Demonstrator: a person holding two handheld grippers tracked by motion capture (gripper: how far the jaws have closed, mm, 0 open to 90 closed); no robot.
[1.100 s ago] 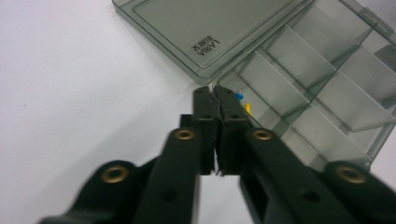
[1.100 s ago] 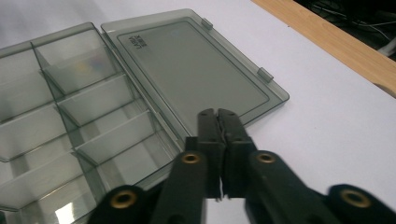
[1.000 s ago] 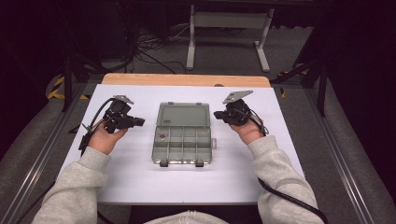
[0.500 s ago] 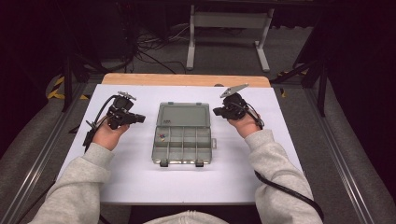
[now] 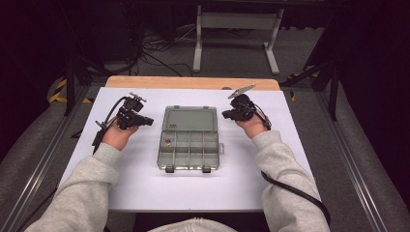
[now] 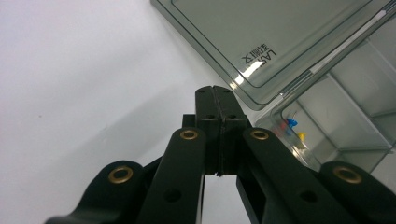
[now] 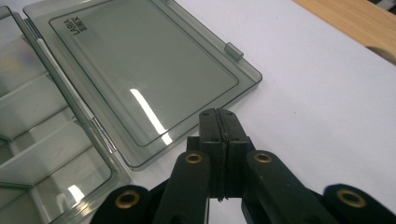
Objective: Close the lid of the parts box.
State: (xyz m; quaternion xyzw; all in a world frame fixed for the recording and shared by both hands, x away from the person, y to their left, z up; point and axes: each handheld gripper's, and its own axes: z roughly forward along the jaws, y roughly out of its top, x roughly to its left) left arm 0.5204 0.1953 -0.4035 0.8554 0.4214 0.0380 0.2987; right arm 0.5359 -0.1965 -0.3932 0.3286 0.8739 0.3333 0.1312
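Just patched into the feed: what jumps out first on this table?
The clear grey compartment box lies open mid-table on the white sheet, its lid folded flat on the far side. One near-left compartment holds a few small coloured pins. The left gripper and right gripper flank the lid, each with its jaws pressed together and holding nothing.

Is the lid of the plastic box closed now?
No, the lid lies folded back flat on the table, and the compartments of the box are uncovered.
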